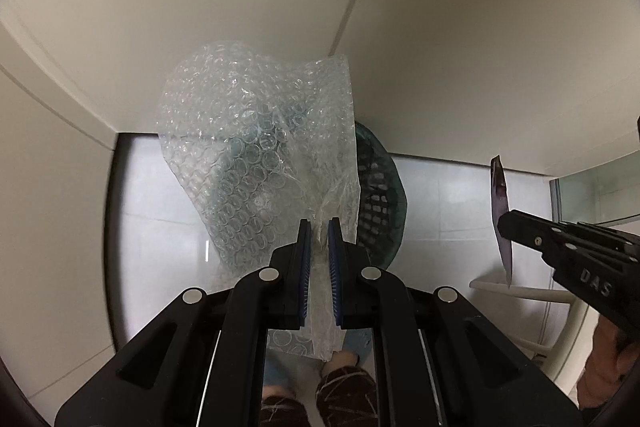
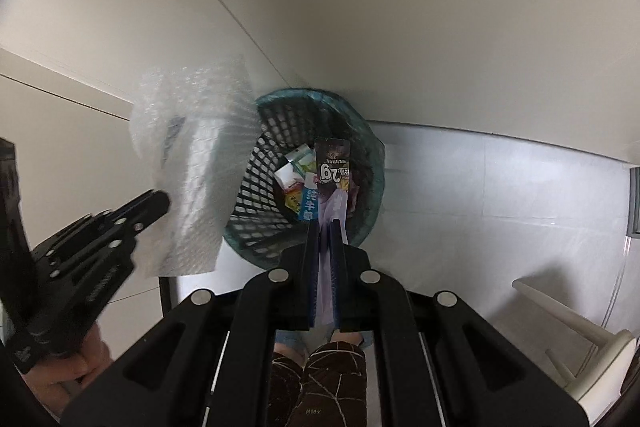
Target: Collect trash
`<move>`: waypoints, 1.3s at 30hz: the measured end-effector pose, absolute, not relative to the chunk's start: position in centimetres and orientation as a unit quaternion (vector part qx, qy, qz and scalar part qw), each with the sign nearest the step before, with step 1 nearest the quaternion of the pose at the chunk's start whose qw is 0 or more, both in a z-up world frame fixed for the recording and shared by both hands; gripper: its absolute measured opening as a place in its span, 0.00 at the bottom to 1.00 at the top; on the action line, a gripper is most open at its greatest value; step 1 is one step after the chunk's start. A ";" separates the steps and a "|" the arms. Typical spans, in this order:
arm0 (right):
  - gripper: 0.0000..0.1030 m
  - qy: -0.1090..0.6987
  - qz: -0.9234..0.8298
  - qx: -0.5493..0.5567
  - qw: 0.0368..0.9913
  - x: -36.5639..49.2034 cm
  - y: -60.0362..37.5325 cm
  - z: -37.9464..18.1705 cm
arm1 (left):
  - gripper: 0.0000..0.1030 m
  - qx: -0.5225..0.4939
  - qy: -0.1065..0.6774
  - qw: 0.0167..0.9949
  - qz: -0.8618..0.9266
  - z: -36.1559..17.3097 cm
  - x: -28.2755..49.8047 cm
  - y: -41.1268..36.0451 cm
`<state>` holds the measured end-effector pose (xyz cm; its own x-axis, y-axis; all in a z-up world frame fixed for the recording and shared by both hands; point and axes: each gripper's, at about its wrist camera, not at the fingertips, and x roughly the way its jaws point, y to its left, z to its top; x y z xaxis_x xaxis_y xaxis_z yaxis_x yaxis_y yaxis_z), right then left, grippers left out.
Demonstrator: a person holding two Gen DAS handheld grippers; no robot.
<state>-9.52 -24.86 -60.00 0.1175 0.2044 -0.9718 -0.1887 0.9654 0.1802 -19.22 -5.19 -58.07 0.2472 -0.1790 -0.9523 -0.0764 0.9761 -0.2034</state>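
My left gripper is shut on a large sheet of clear bubble wrap, which hangs ahead of it and hides much of the teal mesh waste basket in the wall corner. My right gripper is shut on a flat purple snack wrapper held over the open basket. Several wrappers and cartons lie inside the basket. In the right wrist view the left gripper with the bubble wrap sits just left of the basket. The right gripper with its wrapper shows at the right of the left wrist view.
White walls meet in a corner behind the basket. The floor is pale grey tile. A white chair leg frame stands at the right. A person's feet in dark patterned slippers are below the grippers.
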 end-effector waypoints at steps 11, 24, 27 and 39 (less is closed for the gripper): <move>0.04 0.652 0.133 0.011 0.746 -8.6 -26.5 -61.3 | 0.29 -0.110 0.623 0.772 -0.055 -61.2 -17.0 -6.8; 0.04 0.640 0.168 0.029 0.750 -8.4 -23.6 -60.6 | 0.89 -0.108 0.606 0.788 -0.014 -61.0 -16.7 -4.1; 0.05 0.637 0.180 0.040 0.749 -7.7 -22.2 -61.6 | 0.92 -0.105 0.607 0.788 -0.005 -60.5 -17.0 -3.0; 0.50 0.631 0.179 0.013 0.755 -7.4 -19.0 -63.0 | 0.93 -0.113 0.603 0.789 0.016 -59.5 -17.8 0.7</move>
<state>-7.44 -19.03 -63.03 0.1389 0.2859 -0.9481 -0.2543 0.9356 0.2449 -17.76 0.69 -59.54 0.2711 -0.1105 -0.9562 -0.1625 0.9739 -0.1586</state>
